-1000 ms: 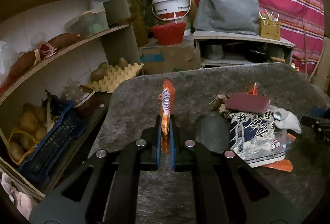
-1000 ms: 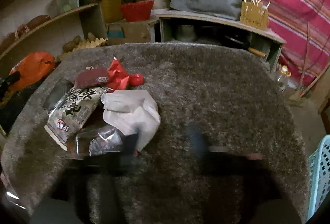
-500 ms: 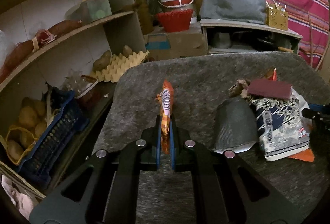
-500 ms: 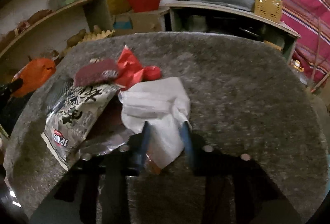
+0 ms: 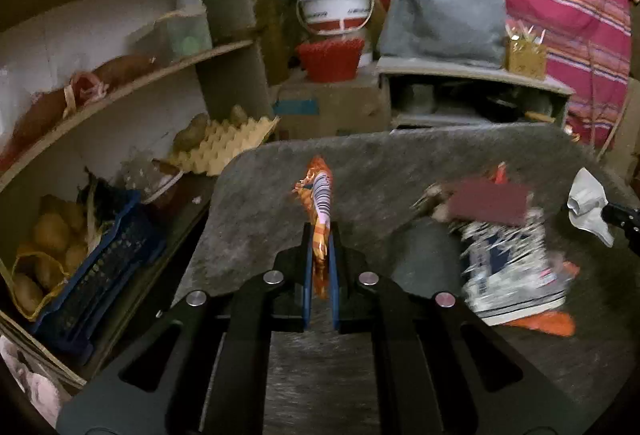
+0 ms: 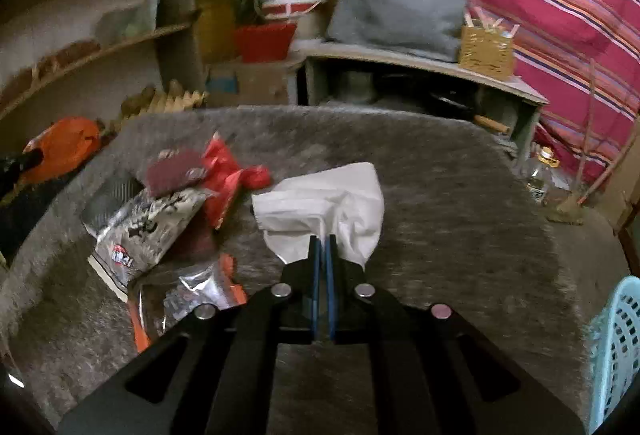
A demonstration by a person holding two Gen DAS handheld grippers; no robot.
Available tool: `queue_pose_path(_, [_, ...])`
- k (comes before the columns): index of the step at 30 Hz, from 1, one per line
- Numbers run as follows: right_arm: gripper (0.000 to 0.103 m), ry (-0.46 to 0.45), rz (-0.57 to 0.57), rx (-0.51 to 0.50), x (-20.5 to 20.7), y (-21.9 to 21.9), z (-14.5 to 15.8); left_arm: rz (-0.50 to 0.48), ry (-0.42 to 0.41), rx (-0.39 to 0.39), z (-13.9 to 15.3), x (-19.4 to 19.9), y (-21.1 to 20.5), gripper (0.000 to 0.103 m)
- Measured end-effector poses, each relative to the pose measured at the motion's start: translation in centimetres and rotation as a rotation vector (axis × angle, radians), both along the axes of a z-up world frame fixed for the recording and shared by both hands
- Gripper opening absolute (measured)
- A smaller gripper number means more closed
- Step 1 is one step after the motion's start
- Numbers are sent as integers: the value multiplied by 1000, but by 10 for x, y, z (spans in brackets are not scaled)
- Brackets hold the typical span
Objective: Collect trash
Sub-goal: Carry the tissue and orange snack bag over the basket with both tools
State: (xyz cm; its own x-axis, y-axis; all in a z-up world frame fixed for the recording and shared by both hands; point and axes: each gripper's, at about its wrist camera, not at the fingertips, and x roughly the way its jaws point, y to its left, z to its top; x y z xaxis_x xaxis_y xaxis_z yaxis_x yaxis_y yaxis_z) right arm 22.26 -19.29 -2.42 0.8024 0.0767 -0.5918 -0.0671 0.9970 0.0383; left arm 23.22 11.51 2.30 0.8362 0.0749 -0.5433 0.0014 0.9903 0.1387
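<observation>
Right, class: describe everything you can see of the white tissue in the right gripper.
The tissue is white, thin and crumpled, soft paper by the look of it, with folds and a ragged lower edge. The right gripper has just closed on its near edge, and the blue pads pinch it between them. The rest fans out above and to both sides of the fingers, over the grey carpet. Whether it touches the carpet cannot be told. It lies right of the wrapper pile.

A grey fuzzy table (image 6: 460, 203) carries a heap of trash left of the right gripper's fingers (image 6: 316, 267): a black-and-white snack bag (image 6: 148, 231), a maroon packet (image 6: 172, 173) and red wrapper (image 6: 224, 175) beyond it, and a clear crinkled wrapper (image 6: 192, 295) nearest, beside the fingers.
</observation>
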Motion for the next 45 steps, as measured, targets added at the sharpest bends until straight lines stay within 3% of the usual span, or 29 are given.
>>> queue_pose_path(9, [3,-73,-100,71,-37,-70,31,-120,-105,-33,44,-35,-69,5])
queue_pose_path(14, [3,-80,-160,48,-58,-103,33,-213,-134,-26,53,-48,-127,5])
queue_pose_path(29, [3,-60,-372,36,-140,-235,28,-412,-60,-79,15,-71,-293,5])
queue_pose_path(35, [3,-46,-461,82,-168,-291,19,-516,-31,-89,1,-91,-351,5])
queue_pose_path(45, [3,-46,-536,119,-195,-333,7,-685,25,-109,-19,-128,-431,5])
